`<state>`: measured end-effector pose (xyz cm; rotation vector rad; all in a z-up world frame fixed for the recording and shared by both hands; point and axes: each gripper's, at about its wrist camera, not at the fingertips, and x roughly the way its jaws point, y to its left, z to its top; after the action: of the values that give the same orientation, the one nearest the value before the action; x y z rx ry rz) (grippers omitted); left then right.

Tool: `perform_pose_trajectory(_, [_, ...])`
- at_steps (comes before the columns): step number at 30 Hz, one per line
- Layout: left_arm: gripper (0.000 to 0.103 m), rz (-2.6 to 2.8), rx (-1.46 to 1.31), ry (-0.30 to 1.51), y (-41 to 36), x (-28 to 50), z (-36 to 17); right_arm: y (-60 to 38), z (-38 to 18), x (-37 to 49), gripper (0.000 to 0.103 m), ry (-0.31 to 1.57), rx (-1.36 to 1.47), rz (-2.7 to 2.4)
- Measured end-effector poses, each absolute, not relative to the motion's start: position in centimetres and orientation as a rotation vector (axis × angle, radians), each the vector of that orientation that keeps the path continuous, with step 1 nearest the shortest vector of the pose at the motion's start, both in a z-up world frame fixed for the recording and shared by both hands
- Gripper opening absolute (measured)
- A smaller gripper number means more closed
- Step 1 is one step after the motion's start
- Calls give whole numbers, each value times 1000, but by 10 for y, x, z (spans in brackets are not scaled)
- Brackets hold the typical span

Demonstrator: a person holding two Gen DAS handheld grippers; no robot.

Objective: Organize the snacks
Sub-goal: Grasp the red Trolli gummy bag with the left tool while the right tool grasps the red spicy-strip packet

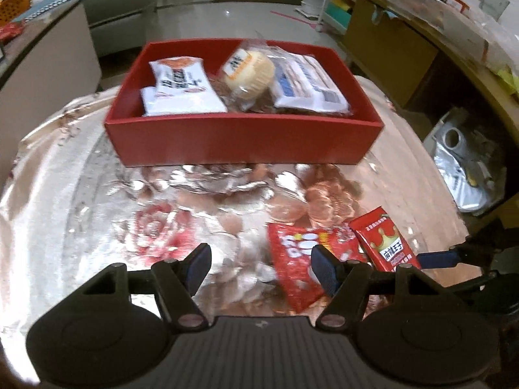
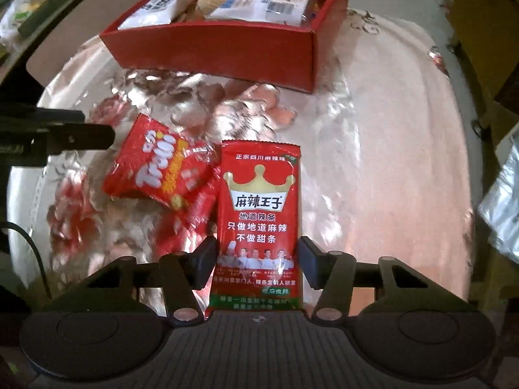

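Observation:
A red box (image 1: 243, 139) (image 2: 207, 48) at the far side of the table holds white snack packs (image 1: 181, 87), a wrapped cake (image 1: 249, 71) and a blue-and-white pack (image 1: 308, 81). A red crown-printed spicy strip packet (image 2: 259, 214) (image 1: 386, 240) lies on the table between the fingers of my right gripper (image 2: 258, 262), whose jaws are open and flank it without squeezing. A red Trolli packet (image 2: 159, 168) (image 1: 298, 262) lies just left of it. My left gripper (image 1: 261, 269) is open and empty over the table, its right fingertip (image 1: 324, 269) over the Trolli packet.
The round table has a shiny floral cloth (image 1: 146, 227). A silver bag (image 1: 464, 168) lies on the floor to the right. Cardboard boxes (image 1: 389, 45) and a curved counter stand at the back right. A sofa (image 1: 120, 3) is at the back left.

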<state>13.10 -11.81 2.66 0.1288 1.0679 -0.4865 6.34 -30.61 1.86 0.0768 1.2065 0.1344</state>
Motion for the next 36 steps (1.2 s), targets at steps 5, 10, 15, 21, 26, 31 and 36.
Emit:
perform_pose_trajectory(5, [61, -515, 125, 1106, -140, 121, 13, -326, 24, 50, 62, 1186, 89, 94])
perform_pose_trajectory(10, [71, -480, 168, 1129, -170, 116, -10, -339, 18, 46, 67, 1188, 130, 80])
perform_pose_trajectory(15, [76, -456, 215, 1091, -187, 117, -16, -336, 17, 53, 77, 1195, 138, 99])
perform_pose_trajectory(21, [70, -478, 241, 1062, -186, 114, -14, -324, 14, 58, 91, 1200, 81, 126])
perform_pose_trajectory(26, [75, -492, 242, 1103, -186, 115, -13, -306, 7, 59, 103, 1214, -10, 151])
perform_pose_trajectory(31, [86, -491, 304, 1135, -200, 111, -29, -313, 9, 62, 103, 1205, 59, 126])
perform_pose_trajectory(36, [72, -470, 313, 1094, -203, 108, -26, -317, 9, 60, 103, 1191, 64, 131])
